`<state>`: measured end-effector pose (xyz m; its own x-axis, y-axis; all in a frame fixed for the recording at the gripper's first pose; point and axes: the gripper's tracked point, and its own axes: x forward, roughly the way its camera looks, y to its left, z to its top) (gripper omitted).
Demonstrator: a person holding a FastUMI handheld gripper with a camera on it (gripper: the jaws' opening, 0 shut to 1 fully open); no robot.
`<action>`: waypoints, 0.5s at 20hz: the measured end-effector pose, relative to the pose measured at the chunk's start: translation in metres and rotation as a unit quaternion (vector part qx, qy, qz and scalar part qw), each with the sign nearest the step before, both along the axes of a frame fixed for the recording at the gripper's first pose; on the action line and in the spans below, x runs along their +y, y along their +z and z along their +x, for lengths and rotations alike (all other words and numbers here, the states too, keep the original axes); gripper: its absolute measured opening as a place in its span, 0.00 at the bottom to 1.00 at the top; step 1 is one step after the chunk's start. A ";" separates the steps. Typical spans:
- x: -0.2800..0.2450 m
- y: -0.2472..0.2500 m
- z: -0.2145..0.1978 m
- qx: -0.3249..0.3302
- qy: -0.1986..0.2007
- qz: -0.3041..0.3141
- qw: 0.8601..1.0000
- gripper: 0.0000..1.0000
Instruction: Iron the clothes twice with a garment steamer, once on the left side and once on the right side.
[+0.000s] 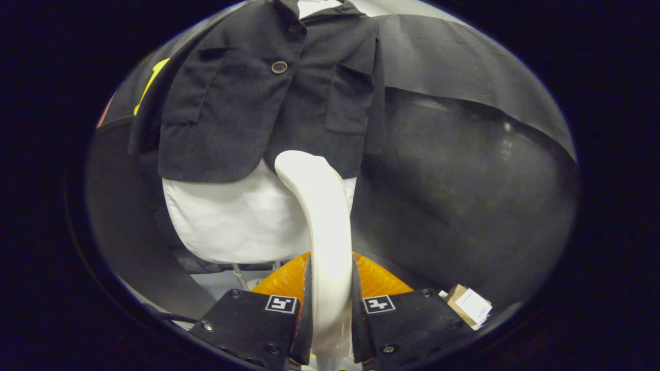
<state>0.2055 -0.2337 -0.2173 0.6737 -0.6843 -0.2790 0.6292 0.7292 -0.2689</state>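
Observation:
A white garment steamer (pixel 322 226) runs up from between my fingers, and its curved head ends at the lower hem of a dark jacket (pixel 268 103). My gripper (pixel 331 309) is shut on the steamer's handle, both fingers pressing its sides. The jacket hangs open-fronted over a white shirt (pixel 232 221), with a round button (pixel 279 67) near its middle and a flap pocket on each side. The steamer head sits near the jacket's centre, slightly to the right front panel. I cannot tell whether the head touches the cloth.
An orange ribbed part (pixel 283 281) lies just behind my fingers on both sides of the handle. A small cardboard box with a white label (pixel 469 306) lies low to the right. Dark cloth hangs behind and right of the garment.

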 end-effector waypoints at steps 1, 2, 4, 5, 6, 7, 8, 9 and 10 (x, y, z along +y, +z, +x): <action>0.005 0.010 -0.002 -0.008 0.005 -0.005 1.000 0.33; 0.014 0.022 -0.005 -0.016 0.011 -0.010 1.000 0.33; 0.034 0.048 -0.011 -0.033 0.027 -0.018 0.999 0.33; 0.042 0.059 -0.017 -0.041 0.035 -0.022 0.998 0.33; 0.051 0.070 -0.022 -0.050 0.043 -0.028 0.997 0.33; 0.061 0.082 -0.027 -0.058 0.051 -0.035 0.996 0.33; 0.074 0.095 -0.032 -0.066 0.058 -0.042 0.995 0.33; 0.087 0.107 -0.037 -0.074 0.066 -0.050 0.994 0.33; 0.099 0.120 -0.043 -0.080 0.073 -0.056 0.992 0.33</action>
